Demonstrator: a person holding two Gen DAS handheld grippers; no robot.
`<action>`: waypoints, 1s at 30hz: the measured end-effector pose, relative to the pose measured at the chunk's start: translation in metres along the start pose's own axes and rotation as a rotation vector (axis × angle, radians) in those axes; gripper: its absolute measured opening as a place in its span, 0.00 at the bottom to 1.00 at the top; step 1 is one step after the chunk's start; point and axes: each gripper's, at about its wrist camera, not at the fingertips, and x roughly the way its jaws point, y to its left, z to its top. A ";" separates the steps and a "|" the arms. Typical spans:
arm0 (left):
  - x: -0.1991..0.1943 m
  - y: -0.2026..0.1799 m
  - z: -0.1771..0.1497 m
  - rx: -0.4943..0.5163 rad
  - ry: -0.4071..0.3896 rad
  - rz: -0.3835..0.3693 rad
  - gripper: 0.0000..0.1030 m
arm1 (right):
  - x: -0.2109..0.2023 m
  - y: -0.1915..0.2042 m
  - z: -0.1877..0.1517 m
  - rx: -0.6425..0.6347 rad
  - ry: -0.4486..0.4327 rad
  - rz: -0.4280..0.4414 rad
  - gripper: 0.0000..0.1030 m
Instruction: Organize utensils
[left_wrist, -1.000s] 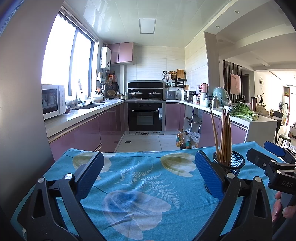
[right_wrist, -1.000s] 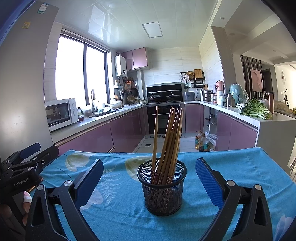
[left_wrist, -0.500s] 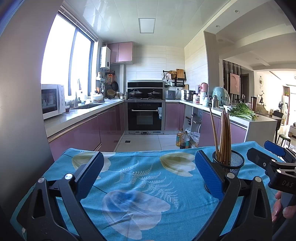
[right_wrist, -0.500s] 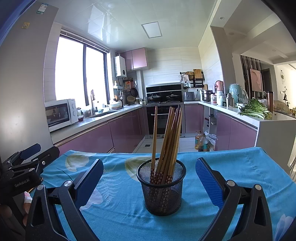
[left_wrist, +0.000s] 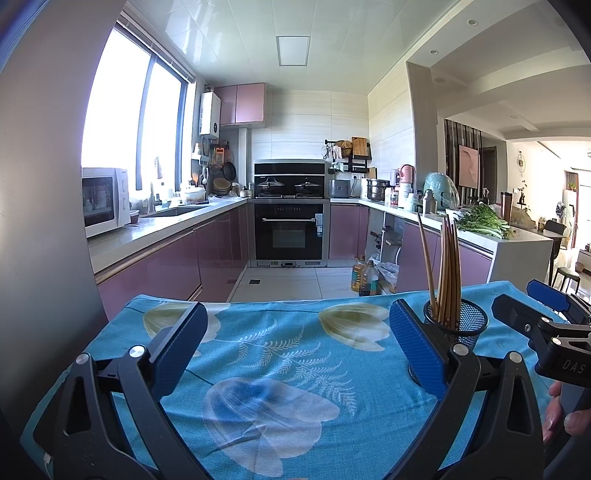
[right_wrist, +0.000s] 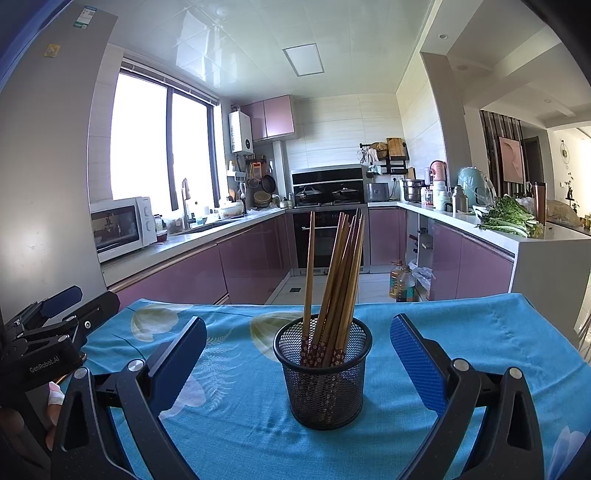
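Upright, brown chopsticks (right_wrist: 334, 280) fill a black mesh cup (right_wrist: 323, 376); left gripper (left_wrist: 299, 347) and right gripper (right_wrist: 299, 354) gape, released.

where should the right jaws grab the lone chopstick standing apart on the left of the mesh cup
Grip the lone chopstick on its bare upper shaft, well above the mesh cup rim, where it stands clear of the leaning bundle. Come in from the front, level, with the open right gripper shifted slightly left, one jaw going into the gap between it and the bundle. It stands near upright, so lifting straight up should free it.
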 end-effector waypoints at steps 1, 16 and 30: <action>0.000 0.000 0.000 0.000 0.000 0.001 0.94 | 0.000 0.000 0.000 0.000 0.001 0.001 0.94; 0.000 -0.004 -0.001 -0.001 0.003 -0.006 0.94 | 0.000 0.000 0.000 0.001 0.001 0.001 0.94; 0.030 0.013 -0.016 -0.040 0.151 0.005 0.94 | 0.006 -0.042 -0.009 0.012 0.082 -0.102 0.94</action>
